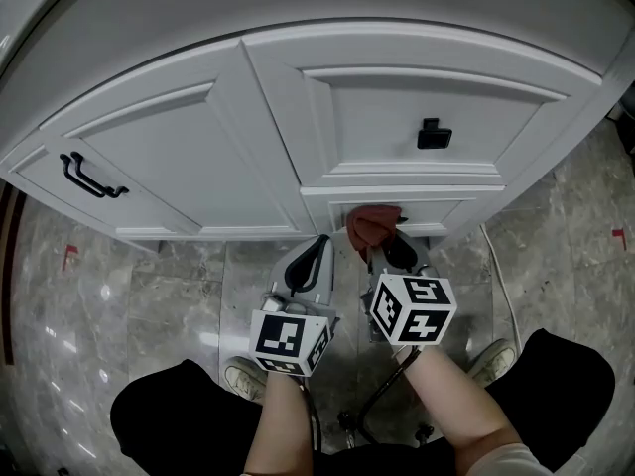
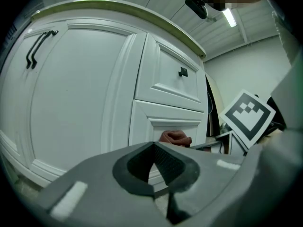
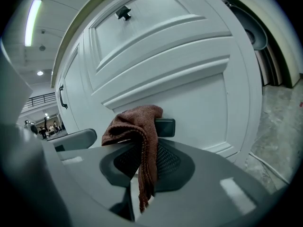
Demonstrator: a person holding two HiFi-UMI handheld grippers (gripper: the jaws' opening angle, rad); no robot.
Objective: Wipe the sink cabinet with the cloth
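Note:
The white sink cabinet (image 1: 198, 157) fills the upper half of the head view. My right gripper (image 1: 382, 251) is shut on a reddish-brown cloth (image 1: 373, 224), which it holds against the lower drawer front, over that drawer's black knob (image 3: 164, 127). In the right gripper view the cloth (image 3: 137, 126) bunches above the jaws and a strip hangs down between them. My left gripper (image 1: 316, 251) hovers just left of it, shut and empty, its tips close to the cabinet base. The cloth (image 2: 175, 136) shows beyond the left jaws.
The upper drawer has a black knob (image 1: 434, 135), and the left door a black bar handle (image 1: 92, 178). Grey marble floor tiles (image 1: 159, 305) lie below. A white cable (image 1: 501, 276) runs along the floor at right. My shoes (image 1: 243, 375) and dark trouser knees are near the bottom.

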